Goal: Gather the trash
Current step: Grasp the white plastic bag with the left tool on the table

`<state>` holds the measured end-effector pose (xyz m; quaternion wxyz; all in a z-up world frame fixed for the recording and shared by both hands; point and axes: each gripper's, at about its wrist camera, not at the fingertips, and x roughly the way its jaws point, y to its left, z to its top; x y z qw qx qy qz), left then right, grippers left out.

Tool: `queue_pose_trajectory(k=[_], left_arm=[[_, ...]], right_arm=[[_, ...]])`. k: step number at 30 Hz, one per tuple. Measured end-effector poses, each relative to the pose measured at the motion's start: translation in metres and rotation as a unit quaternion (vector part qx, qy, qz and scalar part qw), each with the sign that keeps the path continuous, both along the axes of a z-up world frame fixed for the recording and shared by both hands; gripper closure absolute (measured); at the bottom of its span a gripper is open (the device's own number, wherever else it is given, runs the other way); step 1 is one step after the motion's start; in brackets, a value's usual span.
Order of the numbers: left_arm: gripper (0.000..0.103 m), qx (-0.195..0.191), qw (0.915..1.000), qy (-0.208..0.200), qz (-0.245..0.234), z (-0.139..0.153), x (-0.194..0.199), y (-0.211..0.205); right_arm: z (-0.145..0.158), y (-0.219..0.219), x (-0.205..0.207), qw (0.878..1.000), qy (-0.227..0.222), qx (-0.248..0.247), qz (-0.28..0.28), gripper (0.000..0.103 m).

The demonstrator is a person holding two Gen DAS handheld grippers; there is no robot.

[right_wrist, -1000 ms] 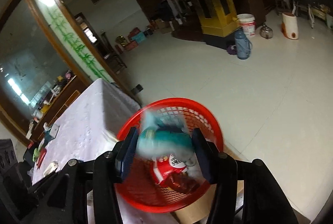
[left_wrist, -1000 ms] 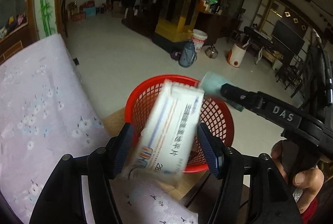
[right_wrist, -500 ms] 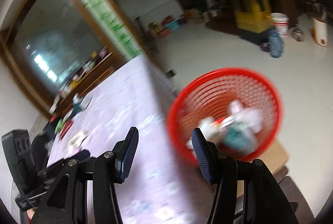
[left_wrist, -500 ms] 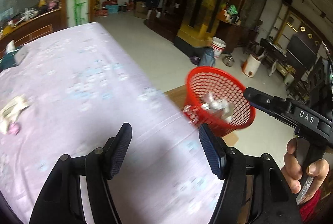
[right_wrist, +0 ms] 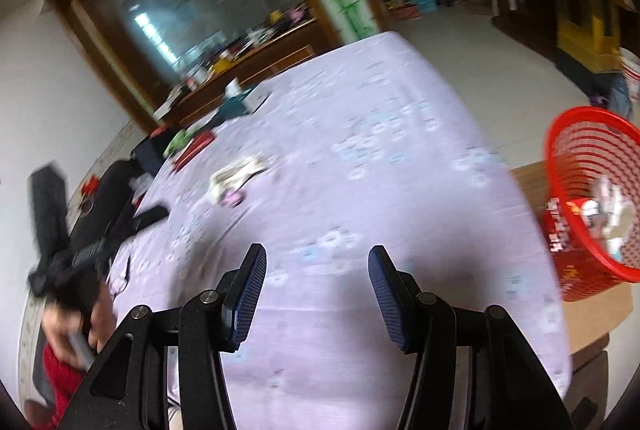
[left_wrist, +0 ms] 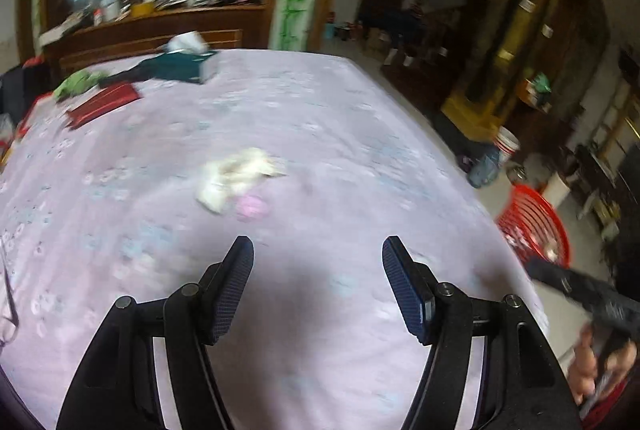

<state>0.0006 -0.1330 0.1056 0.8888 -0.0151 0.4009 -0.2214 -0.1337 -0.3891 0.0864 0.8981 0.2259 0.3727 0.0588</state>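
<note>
Both tools hover above the lilac bench [left_wrist: 360, 118], left tool [left_wrist: 318, 288] and right tool [right_wrist: 314, 296] each spread wide and holding nothing. The white wad [left_wrist: 236, 178] and pink scrap [left_wrist: 251, 207] lie mid-bench, ahead of the left tool. Only the right view shows the trash inside the red basket [right_wrist: 560, 150], off the bench's edge on a brown box [right_wrist: 600, 310].

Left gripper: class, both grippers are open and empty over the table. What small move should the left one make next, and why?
Probably ease the left gripper forward and down toward the white wad and the pink bit beside it. It is open and empty, that trash lies just ahead of it on the cloth, and the red basket already holds other pieces.
</note>
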Motion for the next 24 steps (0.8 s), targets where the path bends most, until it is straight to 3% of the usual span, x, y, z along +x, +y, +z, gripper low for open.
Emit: queue_pose_trajectory(k=[5,7,13,15,17,20,24], left_arm=[[0.038,0.028,0.9992,0.012,0.027,-0.018,0.067,0.02],[0.038,0.02,0.9992,0.031,0.013,-0.029,0.093,0.018],[0.039,0.05,0.997,0.057,0.017,-0.061,0.142,0.002],[0.05,0.05,0.996,0.073,0.009,-0.069,0.151,-0.001],[0.054,0.055,0.995,0.082,0.013,-0.078,0.159,-0.002],[0.066,0.024,0.9944,0.102,0.014,-0.087,0.163,0.004],[0.073,0.007,0.9951,0.093,0.033,-0.085,0.152,0.013]], right_arm=[[-0.006,0.03,0.01,0.999,0.01,-0.012,0.033,0.045],[-0.007,0.034,0.012,0.999,0.016,-0.016,0.039,0.045],[-0.013,0.033,0.02,0.999,0.031,-0.022,0.035,0.045],[-0.014,0.031,0.021,0.999,0.034,-0.023,0.032,0.045],[-0.015,0.03,0.022,0.999,0.037,-0.021,0.031,0.045],[-0.015,0.032,0.028,0.999,0.04,-0.019,0.032,0.045],[-0.014,0.041,0.04,0.998,0.042,-0.02,0.041,0.045]])
